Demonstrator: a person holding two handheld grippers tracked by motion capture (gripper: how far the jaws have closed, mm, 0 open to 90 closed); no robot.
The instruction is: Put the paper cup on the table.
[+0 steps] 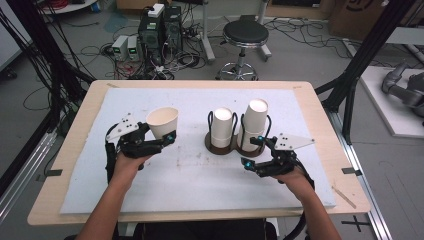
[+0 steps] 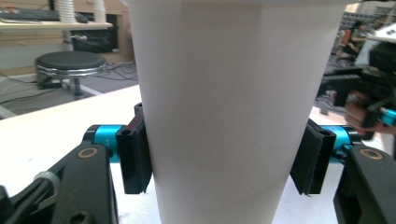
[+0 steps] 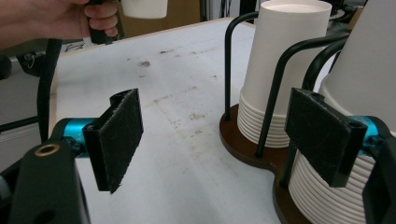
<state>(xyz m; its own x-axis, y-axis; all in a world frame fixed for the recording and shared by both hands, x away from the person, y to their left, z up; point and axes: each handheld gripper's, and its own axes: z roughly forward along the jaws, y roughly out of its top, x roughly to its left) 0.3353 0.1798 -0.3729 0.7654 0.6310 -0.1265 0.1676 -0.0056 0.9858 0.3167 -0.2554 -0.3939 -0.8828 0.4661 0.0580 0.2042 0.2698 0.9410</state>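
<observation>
A: Where is the white paper cup right now?

B: Upright and open end up, between the jaws of the left gripper. In the left gripper view the white paper cup has a black pad against its wall on each side, so the jaws are clamped on it low down, near its base.

A: Is it resting on the white tabletop?

B: It looks lifted clear, though I can't tell for sure from the high view.

A: And the right gripper?

B: Its jaws stand wide with nothing between them. In the right gripper view the nearer stack of upturned white paper cups sits just behind the right-hand pad, in the dark brown two-ring wire holder. The second stack stands beyond, between the two pads.
</observation>
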